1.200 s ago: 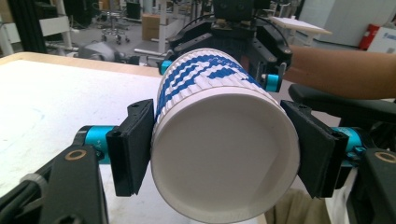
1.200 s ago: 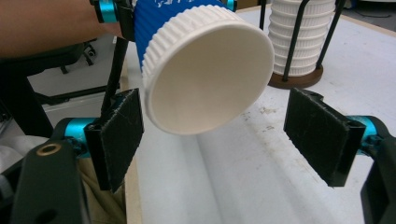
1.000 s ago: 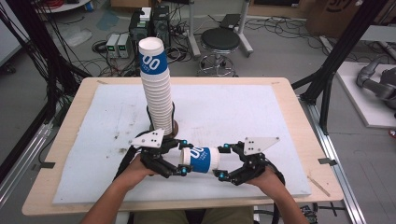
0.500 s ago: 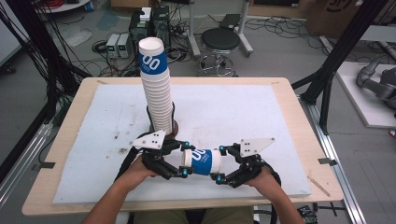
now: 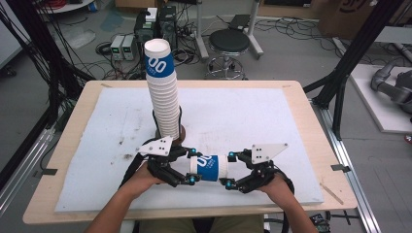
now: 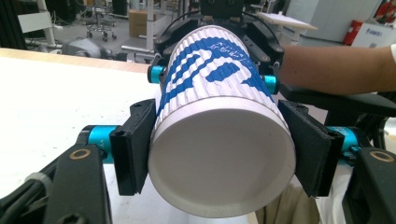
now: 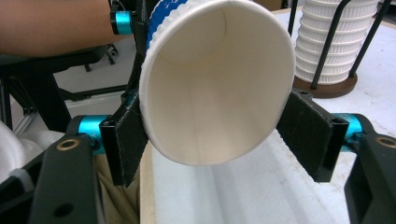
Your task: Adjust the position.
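A blue-and-white paper cup (image 5: pixel 209 167) lies level in the air over the table's front edge, held between both grippers. My left gripper (image 5: pixel 193 166) is shut on its closed bottom end; its jaws have just been closing a little further, and both pads (image 6: pixel 135 144) press on the cup's (image 6: pixel 219 93) sides. My right gripper (image 5: pixel 230 170) grips the open mouth end. In the right gripper view the cup's (image 7: pixel 210 93) white inside faces me, and the pads (image 7: pixel 128 140) of the right gripper (image 7: pixel 215 140) bear on its rim.
A tall stack of the same cups (image 5: pixel 163 97) stands in a black wire holder on a round brown base (image 7: pixel 327 88), just behind the left hand. A white mat (image 5: pixel 252 116) covers the wooden table (image 5: pixel 301 97). Stools, cables and boxes stand on the floor beyond.
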A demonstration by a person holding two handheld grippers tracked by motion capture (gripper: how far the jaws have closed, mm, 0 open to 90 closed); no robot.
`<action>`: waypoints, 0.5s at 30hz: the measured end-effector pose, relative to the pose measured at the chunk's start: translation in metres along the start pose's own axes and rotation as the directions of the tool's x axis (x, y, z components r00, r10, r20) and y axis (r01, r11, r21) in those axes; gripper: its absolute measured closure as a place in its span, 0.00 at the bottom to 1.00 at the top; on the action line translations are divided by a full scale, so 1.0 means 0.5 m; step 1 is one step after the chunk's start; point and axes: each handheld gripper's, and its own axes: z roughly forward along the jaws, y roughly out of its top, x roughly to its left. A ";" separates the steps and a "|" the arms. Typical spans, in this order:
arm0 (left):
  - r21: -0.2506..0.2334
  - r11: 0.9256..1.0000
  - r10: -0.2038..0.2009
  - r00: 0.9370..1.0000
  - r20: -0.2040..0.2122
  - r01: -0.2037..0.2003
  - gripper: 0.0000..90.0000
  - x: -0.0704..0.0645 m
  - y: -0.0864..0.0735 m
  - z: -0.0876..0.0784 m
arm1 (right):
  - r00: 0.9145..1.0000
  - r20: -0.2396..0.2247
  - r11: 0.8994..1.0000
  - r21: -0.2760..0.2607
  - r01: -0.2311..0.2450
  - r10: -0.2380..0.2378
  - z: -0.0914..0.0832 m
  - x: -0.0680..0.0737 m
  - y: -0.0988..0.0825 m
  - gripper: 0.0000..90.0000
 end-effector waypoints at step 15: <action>0.113 0.993 -0.025 0.994 -0.105 0.037 0.17 -0.010 0.007 -0.002 | 1.000 0.014 0.999 0.051 0.011 -0.011 -0.009 -0.004 0.016 0.31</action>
